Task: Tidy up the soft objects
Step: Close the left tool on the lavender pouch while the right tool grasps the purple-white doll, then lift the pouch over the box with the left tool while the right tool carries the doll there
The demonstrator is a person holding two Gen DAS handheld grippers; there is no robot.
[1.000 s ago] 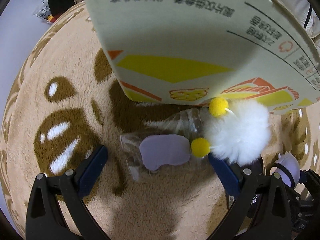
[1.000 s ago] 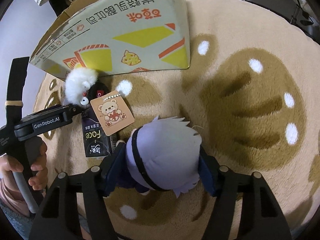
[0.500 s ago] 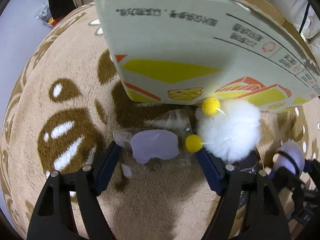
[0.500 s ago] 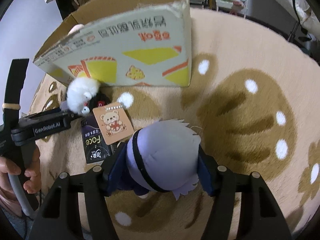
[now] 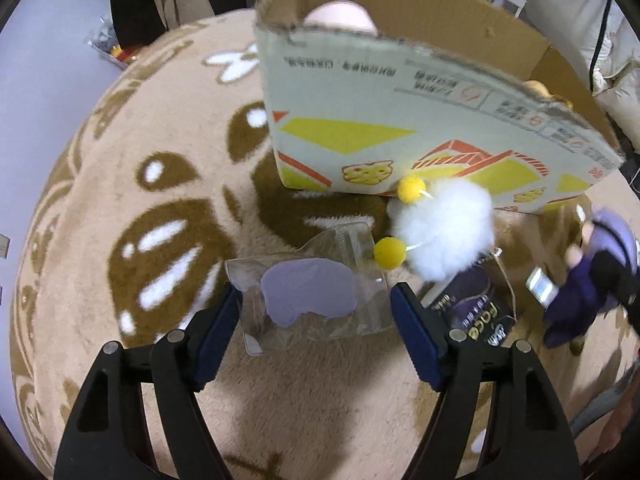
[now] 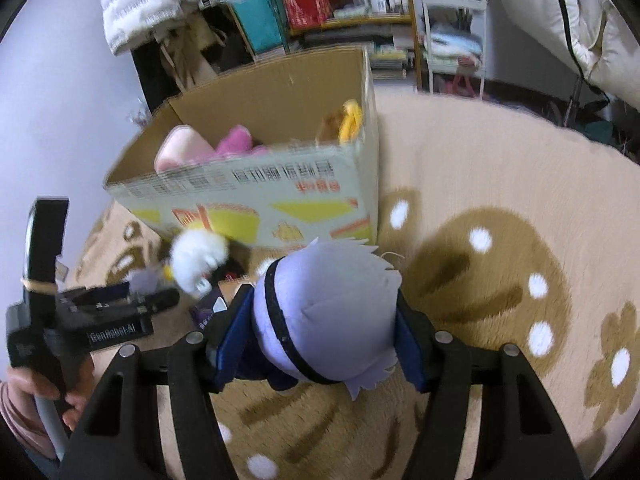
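Observation:
My left gripper is shut on a clear plastic bag holding a flat lilac soft piece; both blue pads press the bag's sides. A white fluffy puff with two yellow balls hangs right beside the bag, touching it. My right gripper is shut on a lilac-haired plush doll with a black band, held above the rug. The open cardboard box stands just behind both, with pink plush toys inside. In the right wrist view the left gripper is at the left, below the box front.
A beige rug with brown patterns covers the floor. A black "Face" packet lies beside the puff. A person's hand holds the left gripper's handle. Shelves and a white rack stand behind the box.
The left jaws closed in onto the clear bag. Both grippers rose with their loads, so the box's open top now shows in both views.

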